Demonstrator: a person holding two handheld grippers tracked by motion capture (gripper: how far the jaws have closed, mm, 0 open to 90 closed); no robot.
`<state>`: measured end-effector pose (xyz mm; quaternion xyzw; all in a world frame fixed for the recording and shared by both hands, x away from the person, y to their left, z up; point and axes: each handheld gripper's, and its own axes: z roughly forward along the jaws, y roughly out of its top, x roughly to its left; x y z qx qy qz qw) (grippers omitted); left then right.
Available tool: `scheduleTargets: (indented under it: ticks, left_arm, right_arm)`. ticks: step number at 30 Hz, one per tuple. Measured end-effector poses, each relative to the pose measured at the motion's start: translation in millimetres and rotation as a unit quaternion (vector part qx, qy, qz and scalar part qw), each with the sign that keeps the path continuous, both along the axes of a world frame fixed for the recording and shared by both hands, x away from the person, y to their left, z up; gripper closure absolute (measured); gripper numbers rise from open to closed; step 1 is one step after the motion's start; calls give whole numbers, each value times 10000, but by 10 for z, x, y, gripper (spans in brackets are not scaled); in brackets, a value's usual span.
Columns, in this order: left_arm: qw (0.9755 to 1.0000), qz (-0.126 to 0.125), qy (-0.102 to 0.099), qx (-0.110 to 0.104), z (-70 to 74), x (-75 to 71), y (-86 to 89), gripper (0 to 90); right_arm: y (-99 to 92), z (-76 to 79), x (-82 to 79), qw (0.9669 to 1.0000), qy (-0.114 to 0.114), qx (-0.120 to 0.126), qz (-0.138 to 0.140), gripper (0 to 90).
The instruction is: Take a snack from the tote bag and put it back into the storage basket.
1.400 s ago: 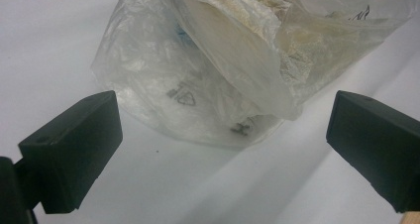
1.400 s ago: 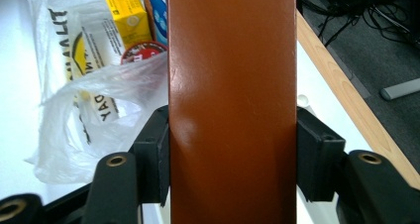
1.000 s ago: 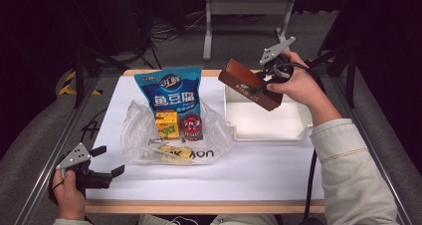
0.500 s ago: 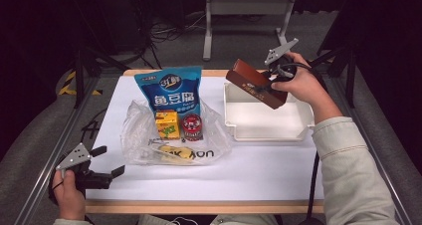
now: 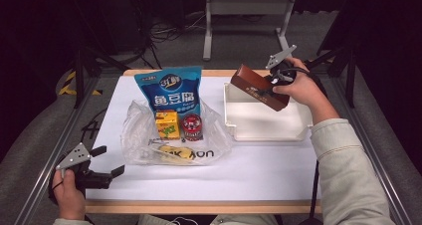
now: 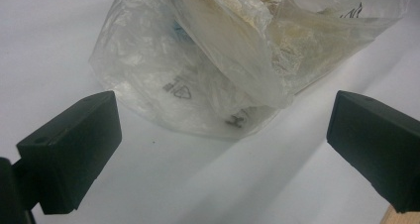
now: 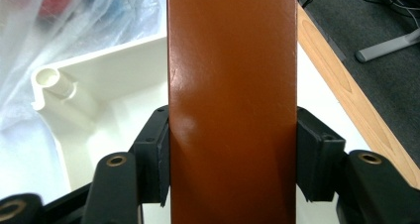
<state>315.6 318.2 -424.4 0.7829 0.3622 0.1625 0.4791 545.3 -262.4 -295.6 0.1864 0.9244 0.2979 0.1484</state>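
Since the earlier high view, right gripper point(image 5: 266, 85) has carried the brown box point(image 5: 259, 88) rightward and lower, from a spot nearer the blue snack bag point(image 5: 170, 89) to a place over the far side of the white tray point(image 5: 263, 133). Left gripper point(image 5: 107, 161) unchanged at the near left corner of the table point(image 5: 259, 175).

Brown box: clamped between the right jaws, pads pressed on its two long sides, as the right gripper view shows point(image 7: 233, 105). Box runs straight out from the jaws, long axis along the gripper's line of sight. In the high view it is tilted, far-left end higher, near-right end at the person's right hand point(image 5: 298, 88). It hangs above the tray, not resting on it; whether any corner touches the tray wall cannot be told. Tray wall and a round corner post point(image 7: 52, 83) show to the left of the box in the right gripper view; wooden table edge to the right.

Left gripper: jaws wide apart, nothing between them, pointed at the clear plastic bag point(image 6: 208, 70), which lies just ahead on the white tabletop, not touched.

Bag contents seen from above: yellow carton point(image 5: 167, 124), red round tin point(image 5: 191, 126), well apart from the box
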Motion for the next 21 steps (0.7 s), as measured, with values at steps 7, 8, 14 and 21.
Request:
scheduleTargets:
  ticks: [7,8,14,21]
  left_arm:
    - [10000,41,13,-5,-5,-32,19,11]
    - [10000,40,6,-5,-4,-36,20,11]
    - [9999,105,26,-12,-7,-78,37,11]
    - [10000,53,22,-21,-16,-83,31,10]
  right_arm:
    - [-9,-107,46,9999,67,-118,-18,426]
    - [-13,-127,55,9999,86,-118,-27,425]
    - [-18,-212,93,9998,117,-177,-39,425]
    - [-8,-338,131,9995,230,-232,-11,426]
